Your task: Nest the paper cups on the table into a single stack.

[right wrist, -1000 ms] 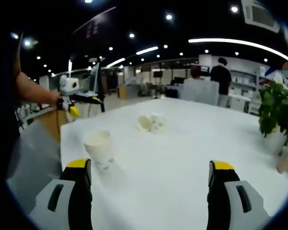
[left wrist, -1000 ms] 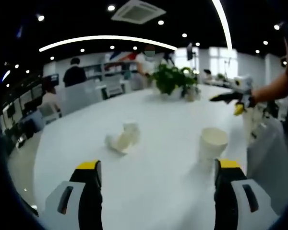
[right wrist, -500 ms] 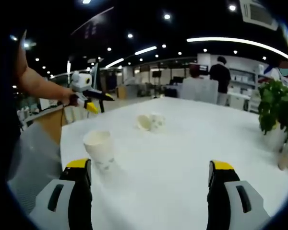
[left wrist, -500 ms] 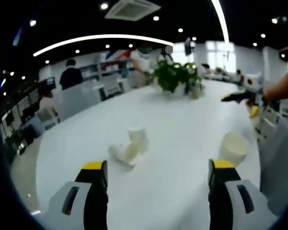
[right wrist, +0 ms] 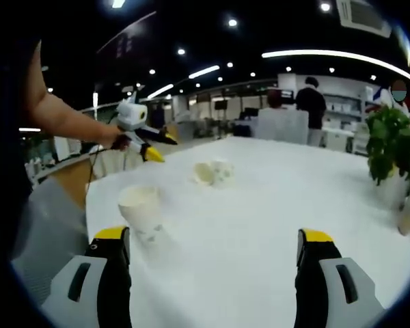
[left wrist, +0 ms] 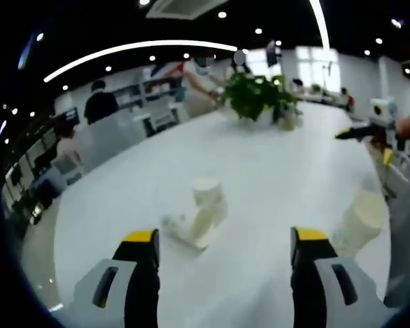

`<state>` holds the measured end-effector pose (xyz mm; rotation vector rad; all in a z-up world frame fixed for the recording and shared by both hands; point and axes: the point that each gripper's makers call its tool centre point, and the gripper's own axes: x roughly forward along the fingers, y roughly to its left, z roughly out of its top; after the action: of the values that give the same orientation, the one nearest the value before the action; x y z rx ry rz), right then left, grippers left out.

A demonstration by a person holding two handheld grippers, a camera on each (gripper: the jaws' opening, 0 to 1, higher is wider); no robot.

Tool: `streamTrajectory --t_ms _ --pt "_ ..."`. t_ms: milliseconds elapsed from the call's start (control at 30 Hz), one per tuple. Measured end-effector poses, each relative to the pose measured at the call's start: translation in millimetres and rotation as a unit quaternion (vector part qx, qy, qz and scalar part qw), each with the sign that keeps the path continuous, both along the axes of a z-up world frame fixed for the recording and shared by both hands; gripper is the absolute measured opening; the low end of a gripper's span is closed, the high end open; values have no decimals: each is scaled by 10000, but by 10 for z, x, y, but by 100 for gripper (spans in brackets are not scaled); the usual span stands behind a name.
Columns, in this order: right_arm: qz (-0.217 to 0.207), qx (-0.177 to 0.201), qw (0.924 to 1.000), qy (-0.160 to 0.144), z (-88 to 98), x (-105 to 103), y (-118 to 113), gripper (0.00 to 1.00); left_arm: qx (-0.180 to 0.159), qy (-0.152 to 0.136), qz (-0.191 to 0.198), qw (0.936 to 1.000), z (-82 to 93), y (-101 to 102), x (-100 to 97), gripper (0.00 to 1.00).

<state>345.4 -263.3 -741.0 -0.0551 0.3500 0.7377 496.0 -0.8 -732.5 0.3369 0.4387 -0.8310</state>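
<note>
Left gripper view: my left gripper [left wrist: 223,256] is spread wide with nothing between its jaws, low over the white worktop [left wrist: 273,164]. Just ahead, between the jaws' line, sit two paper cups touching each other: an upright cup [left wrist: 208,198] and a tipped cup [left wrist: 186,227] lying on its side against it, mouth toward me and to the left. A third cup [left wrist: 359,222] stands apart at the right, near the worktop edge. A potted plant [left wrist: 256,99] sits far across. The right gripper [left wrist: 369,130] shows at the right edge, held off the worktop; I cannot tell its opening from here.

Right gripper view: my right gripper [right wrist: 212,263] is also wide and empty. The third cup [right wrist: 142,212] stands upright just ahead of the left jaw; the touching pair [right wrist: 215,173] lies farther on. The left gripper [right wrist: 145,140] hovers beyond.

Judgement: the step is the approach to a first grasp. I'd take the tipped cup across its wall mid-body, squeezing lightly so the paper doesn't crush, then right it before nesting. Risk: nudging the upright neighbour over.
</note>
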Motion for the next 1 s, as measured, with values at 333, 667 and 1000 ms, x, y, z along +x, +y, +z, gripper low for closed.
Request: streamTrajectory --t_ms 333,667,1000 --pt "-53 -19 9999 150 -121 22 -75 100 280 -48 -12 9996 -221 -125 296 67" --pt "-111 -21 9996 254 -194 26 -96 100 778 -316 204 9963 -482 -100 688 49" --pt "-170 -2 9991 380 -310 -42 -121 100 1292 -576 354 9893 -651 -20 865 45"
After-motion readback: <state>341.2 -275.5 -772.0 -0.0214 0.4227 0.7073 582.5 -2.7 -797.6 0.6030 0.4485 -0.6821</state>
